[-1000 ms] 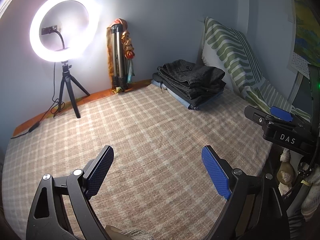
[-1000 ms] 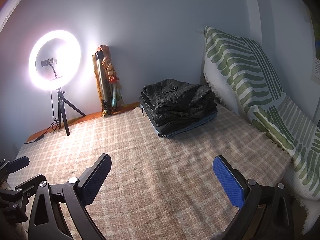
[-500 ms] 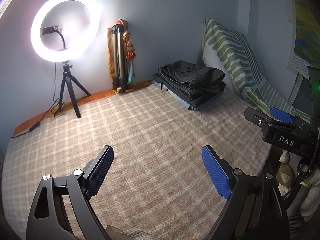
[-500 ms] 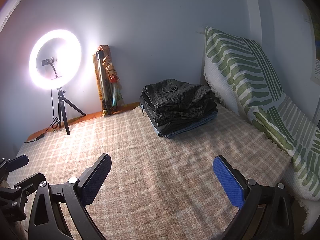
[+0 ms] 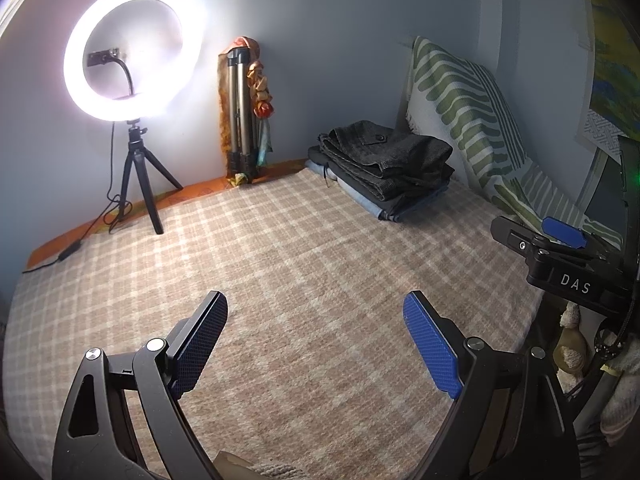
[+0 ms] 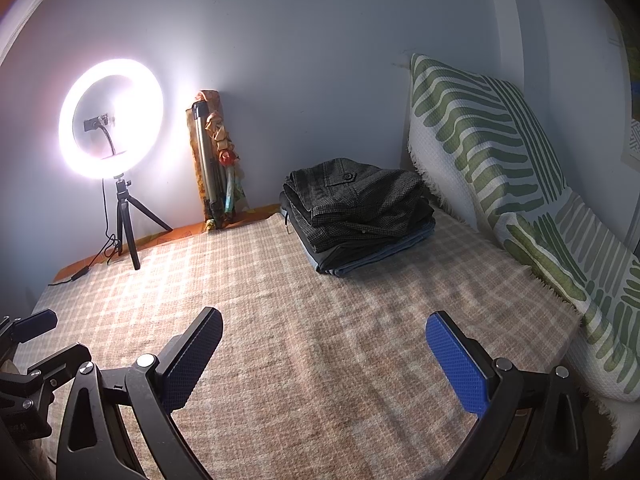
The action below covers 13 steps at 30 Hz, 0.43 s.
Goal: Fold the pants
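Folded pants (image 6: 360, 212) stacked at the far end of the blanket (image 6: 320, 340), pillow (image 6: 500, 152) leaning on the wall just to their right, folded tripod (image 6: 212, 168) propped in the corner to their left, ring light (image 6: 110, 120) standing further left again.

Plaid blanket (image 6: 320, 360) covers the bed below and ahead of the claw. Lit ring light (image 6: 111, 118) on a tripod stands far left against the pale blue wall (image 6: 300, 60); green-striped cushion (image 6: 480, 140) leans far right.
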Available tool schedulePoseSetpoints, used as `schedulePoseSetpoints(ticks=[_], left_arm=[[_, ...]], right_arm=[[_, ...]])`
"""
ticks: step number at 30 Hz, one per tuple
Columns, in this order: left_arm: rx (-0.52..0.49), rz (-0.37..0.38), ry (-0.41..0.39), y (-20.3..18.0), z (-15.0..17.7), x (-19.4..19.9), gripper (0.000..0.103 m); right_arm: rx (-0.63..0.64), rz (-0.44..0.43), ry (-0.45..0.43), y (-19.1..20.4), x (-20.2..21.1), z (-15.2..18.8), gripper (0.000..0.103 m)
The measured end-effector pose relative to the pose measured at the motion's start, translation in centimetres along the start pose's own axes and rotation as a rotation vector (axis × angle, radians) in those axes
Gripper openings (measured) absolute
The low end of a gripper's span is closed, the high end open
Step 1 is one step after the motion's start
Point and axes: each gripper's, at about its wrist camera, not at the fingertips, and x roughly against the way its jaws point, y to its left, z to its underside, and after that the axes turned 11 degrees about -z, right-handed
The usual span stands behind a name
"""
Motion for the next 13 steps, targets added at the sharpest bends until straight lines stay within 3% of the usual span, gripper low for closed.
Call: schedulePoseSetpoints(ticks=[13], left_arm=[[0.001, -0.025, -0.023, 0.18, 0.15, 0.18, 0.090]], right_arm=[[0.002, -0.003, 0.005, 0.11, 0.06, 0.20, 0.103]])
